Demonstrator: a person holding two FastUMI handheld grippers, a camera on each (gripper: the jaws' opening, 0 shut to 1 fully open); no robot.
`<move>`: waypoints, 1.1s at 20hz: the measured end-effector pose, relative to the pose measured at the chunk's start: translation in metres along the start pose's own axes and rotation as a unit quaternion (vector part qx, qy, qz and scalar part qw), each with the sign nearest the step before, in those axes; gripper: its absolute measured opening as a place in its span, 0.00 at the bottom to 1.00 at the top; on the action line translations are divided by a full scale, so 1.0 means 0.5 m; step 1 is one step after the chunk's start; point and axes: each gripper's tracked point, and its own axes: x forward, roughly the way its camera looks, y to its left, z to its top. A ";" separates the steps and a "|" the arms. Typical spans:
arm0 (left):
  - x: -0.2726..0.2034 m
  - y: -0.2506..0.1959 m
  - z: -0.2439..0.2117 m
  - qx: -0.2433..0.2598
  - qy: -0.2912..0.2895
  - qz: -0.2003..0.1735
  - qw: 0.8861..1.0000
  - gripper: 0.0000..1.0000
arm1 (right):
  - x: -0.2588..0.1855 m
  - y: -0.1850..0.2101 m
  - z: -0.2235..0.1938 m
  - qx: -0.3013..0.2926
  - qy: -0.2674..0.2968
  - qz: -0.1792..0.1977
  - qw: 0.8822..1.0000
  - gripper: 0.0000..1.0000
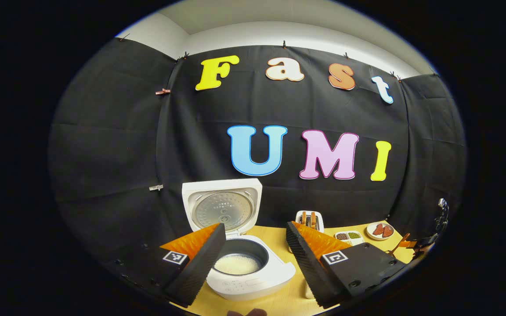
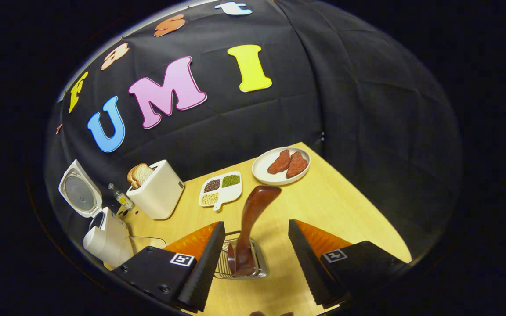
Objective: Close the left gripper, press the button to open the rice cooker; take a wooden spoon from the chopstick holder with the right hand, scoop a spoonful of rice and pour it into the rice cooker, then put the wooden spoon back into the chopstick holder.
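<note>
Rice already lies in the pot of the rice cooker point(image 1: 244, 263), whose lid stands upright and open, so the pouring looks done. The wooden spoon point(image 2: 248, 228) stands bowl-down in the wire chopstick holder point(image 2: 242, 261), handle leaning up toward the plate of red slices point(image 2: 281, 164). That placement reads as the spoon returned. Above it, the right gripper point(image 2: 255, 245) points steeply down at the table point(image 2: 345, 210), fingers spread wide to either side of the handle; they seem clear of it, though the fisheye makes contact hard to judge. Held level, facing the cooker, the left gripper point(image 1: 255, 256) is spread as well, gripping nothing.
</note>
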 end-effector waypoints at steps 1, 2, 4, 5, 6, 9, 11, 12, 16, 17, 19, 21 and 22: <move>0.001 -0.002 0.000 -0.003 0.000 -0.004 1.000 0.95 | -0.022 -0.018 0.014 -0.013 -0.014 -0.013 1.000 0.92; 0.001 -0.002 0.001 -0.004 -0.001 -0.008 1.000 0.95 | -0.048 -0.036 0.029 -0.027 -0.028 -0.025 0.999 0.95; 0.006 -0.004 0.009 -0.004 -0.005 -0.018 1.000 0.96 | -0.102 -0.066 0.059 -0.041 -0.054 -0.045 0.997 0.97; 0.007 -0.004 0.014 -0.002 -0.006 -0.023 1.000 0.96 | -0.128 -0.076 0.071 -0.045 -0.065 -0.051 0.996 0.97; 0.011 -0.007 0.018 0.001 -0.009 -0.027 1.000 0.96 | -0.151 -0.085 0.082 -0.047 -0.073 -0.058 0.995 0.98; 0.022 -0.007 0.042 0.012 -0.024 -0.037 0.999 0.96 | -0.218 -0.086 0.120 -0.046 -0.102 -0.066 0.992 0.98; 0.032 -0.004 0.061 0.017 -0.036 -0.040 0.998 0.96 | -0.260 -0.073 0.147 -0.048 -0.127 -0.065 0.989 0.98; 0.038 0.000 0.074 0.020 -0.042 -0.041 0.998 0.95 | -0.281 -0.060 0.162 -0.051 -0.141 -0.064 0.987 0.98; 0.062 0.025 0.134 0.031 -0.076 -0.038 0.996 0.95 | -0.351 0.009 0.206 -0.071 -0.183 -0.053 0.979 0.98; 0.069 0.032 0.149 0.035 -0.085 -0.035 0.995 0.95 | -0.368 0.030 0.217 -0.074 -0.193 -0.049 0.977 0.98; 0.086 0.045 0.180 0.042 -0.102 -0.033 0.993 0.95 | -0.394 0.074 0.237 -0.077 -0.209 -0.038 0.974 0.98; 0.104 0.053 0.210 0.050 -0.118 -0.032 0.991 0.95 | -0.422 0.132 0.250 -0.079 -0.218 -0.016 0.973 0.98; 0.115 0.060 0.225 0.053 -0.124 -0.031 0.990 0.95 | -0.434 0.155 0.258 -0.082 -0.225 -0.009 0.971 0.98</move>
